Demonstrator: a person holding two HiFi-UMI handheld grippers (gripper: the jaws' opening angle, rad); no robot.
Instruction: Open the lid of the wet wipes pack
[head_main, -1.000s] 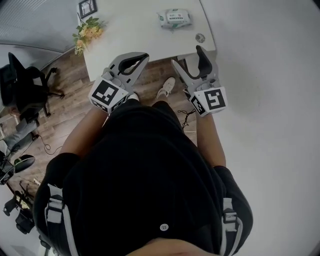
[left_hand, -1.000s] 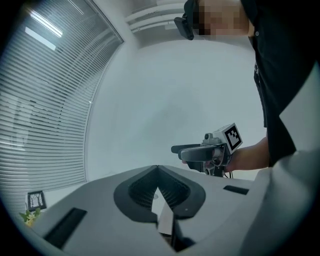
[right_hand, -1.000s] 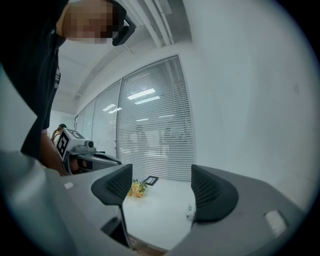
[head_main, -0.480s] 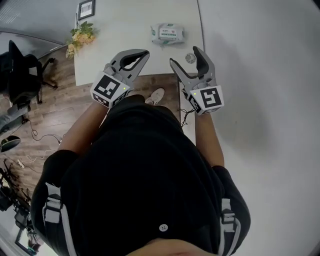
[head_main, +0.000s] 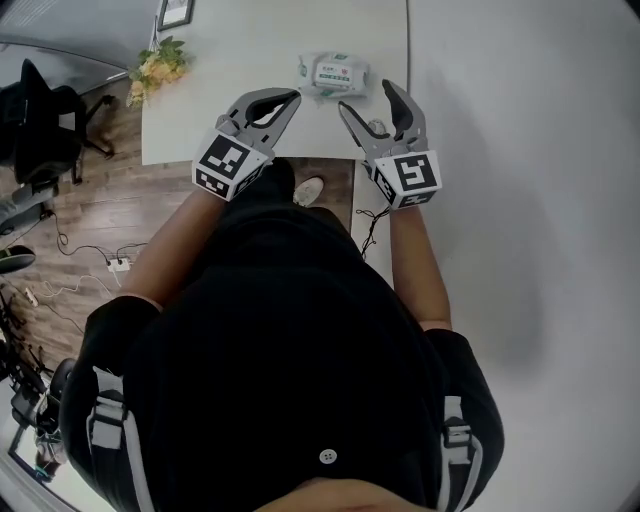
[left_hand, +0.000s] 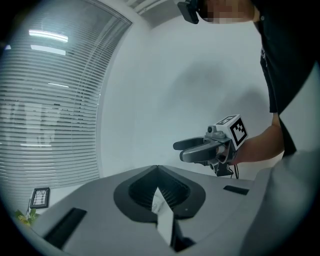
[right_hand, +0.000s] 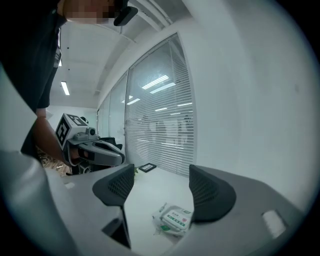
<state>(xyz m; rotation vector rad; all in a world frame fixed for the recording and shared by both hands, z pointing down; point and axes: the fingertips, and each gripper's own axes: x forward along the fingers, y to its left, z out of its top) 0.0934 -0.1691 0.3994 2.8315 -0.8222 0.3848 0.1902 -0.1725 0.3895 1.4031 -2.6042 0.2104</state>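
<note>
The wet wipes pack (head_main: 333, 73), white with a green label, lies flat on the white table (head_main: 230, 60) near its right edge. My right gripper (head_main: 367, 97) hovers just short of the pack. Its jaws stand wide and are closing with nothing between them. In the right gripper view the pack (right_hand: 175, 218) shows on the table ahead, beyond the right gripper (right_hand: 162, 192). My left gripper (head_main: 290, 97) is shut and empty, over the table's near edge, left of the pack. In the left gripper view the left gripper (left_hand: 159, 192) shows its pads together.
A flower bunch (head_main: 155, 68) and a small picture frame (head_main: 172, 12) sit at the table's far left. A small round fitting (head_main: 377, 127) lies in the table under the right gripper. An office chair (head_main: 40, 130) stands on the wood floor to the left. A wall of blinds (right_hand: 160, 130) backs the table.
Both grippers have moved forward from in front of the table to over its near edge, closer to the pack. The person has stepped up to the table.
</note>
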